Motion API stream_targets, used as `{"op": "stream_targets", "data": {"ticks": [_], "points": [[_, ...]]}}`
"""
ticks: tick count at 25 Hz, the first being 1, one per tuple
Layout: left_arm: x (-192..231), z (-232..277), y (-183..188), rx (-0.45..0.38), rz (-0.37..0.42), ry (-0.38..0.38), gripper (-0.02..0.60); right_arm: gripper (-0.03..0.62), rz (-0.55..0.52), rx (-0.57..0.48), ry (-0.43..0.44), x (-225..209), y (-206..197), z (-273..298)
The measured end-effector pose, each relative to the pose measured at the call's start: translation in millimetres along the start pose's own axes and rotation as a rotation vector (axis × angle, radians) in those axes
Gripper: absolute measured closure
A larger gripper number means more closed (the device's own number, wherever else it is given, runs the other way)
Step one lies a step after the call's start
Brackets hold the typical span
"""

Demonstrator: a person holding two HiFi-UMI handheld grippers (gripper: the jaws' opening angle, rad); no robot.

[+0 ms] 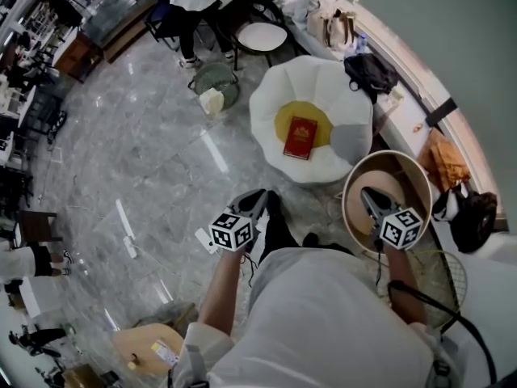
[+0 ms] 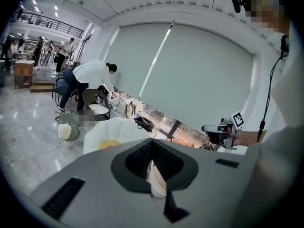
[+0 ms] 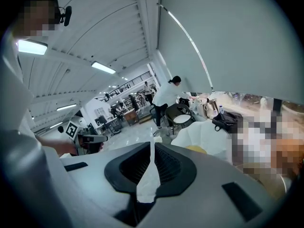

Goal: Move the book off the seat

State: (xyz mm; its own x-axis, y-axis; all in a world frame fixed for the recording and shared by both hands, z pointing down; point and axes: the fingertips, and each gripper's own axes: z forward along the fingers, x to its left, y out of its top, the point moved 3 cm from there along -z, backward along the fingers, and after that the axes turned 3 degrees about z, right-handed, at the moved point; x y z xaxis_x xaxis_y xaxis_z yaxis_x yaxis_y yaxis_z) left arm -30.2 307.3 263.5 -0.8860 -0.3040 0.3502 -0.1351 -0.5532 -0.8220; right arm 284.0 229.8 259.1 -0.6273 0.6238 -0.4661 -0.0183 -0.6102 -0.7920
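A red book (image 1: pixel 300 137) lies flat on the yellow cushion (image 1: pixel 284 120) of a white petal-shaped seat (image 1: pixel 271 95). Both grippers hover short of the seat's near edge, apart from the book. My left gripper (image 1: pixel 259 195) is shut and empty, pointing toward the seat. My right gripper (image 1: pixel 366 192) is also shut and empty, above a round wooden table (image 1: pixel 414 168). In the left gripper view the jaws (image 2: pixel 153 167) meet, with the seat (image 2: pixel 102 132) ahead and the right gripper (image 2: pixel 213 128) off to the right. The right gripper view shows closed jaws (image 3: pixel 151 167) and the seat (image 3: pixel 209 136); the book is hidden in both.
A person bends over a black chair (image 1: pixel 262 36) behind the seat. A green bin (image 1: pixel 216 81) stands on the marble floor to the left. A black bag (image 1: pixel 370 71) and other bags line the ledge on the right. A backpack (image 1: pixel 472 217) sits near the right.
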Motion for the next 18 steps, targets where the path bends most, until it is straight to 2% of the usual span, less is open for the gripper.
{"op": "stream_targets", "data": {"ticks": [18], "points": [[105,61,71,0.084,0.050,-0.142,0.580,0.545,0.065,-0.012,-0.116,4,47,106]]}}
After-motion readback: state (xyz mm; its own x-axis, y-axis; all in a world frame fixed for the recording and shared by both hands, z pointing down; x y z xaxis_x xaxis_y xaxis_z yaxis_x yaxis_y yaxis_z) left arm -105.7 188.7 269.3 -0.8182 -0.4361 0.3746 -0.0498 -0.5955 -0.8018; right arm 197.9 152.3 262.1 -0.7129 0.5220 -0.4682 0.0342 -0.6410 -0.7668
